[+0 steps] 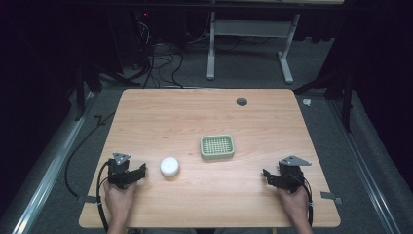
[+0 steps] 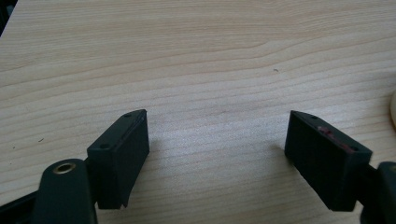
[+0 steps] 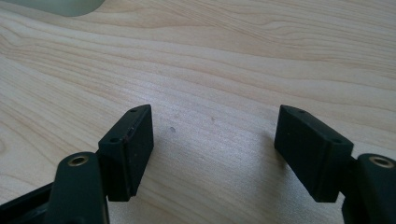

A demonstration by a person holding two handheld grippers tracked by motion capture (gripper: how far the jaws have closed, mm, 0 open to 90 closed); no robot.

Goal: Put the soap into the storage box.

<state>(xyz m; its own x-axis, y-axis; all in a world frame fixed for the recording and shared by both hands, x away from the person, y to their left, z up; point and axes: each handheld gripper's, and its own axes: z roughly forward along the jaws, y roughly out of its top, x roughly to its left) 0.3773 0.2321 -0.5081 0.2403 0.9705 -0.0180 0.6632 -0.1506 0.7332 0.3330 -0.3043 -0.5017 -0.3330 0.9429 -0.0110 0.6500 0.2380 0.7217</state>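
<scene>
The left gripper (image 1: 138,174) rests low over the table (image 1: 204,112) near its 7 o'clock corner, jaws spread wide and holding nothing; in the left gripper view bare wood shows between them. The right gripper (image 1: 269,176) sits near 5 o'clock, jaws likewise wide apart and empty, with plain wood between them in the right gripper view.

The soap (image 1: 169,166), a white round bar, lies on the table just at 3 o'clock of the left gripper, near but not touching it. The dish (image 1: 217,146), a pale green slotted tray, stands around the table's centre, at about 1 o'clock from the soap and well apart from the right gripper; a corner of the dish (image 3: 60,5) shows at 11 o'clock in the right gripper view.

The likely work is putting the soap in the dish, and nothing has been picked up yet.

Risks, as I judge them:
- The soap looks smooth and rounded, so a pinch off its middle could squirt it out sideways
- Coming in low from 9 o'clock, a jaw could push the soap along the wood instead of straddling it
- The dish looks light; a nudge at the drop could shift it unless the right gripper steadies it
</scene>
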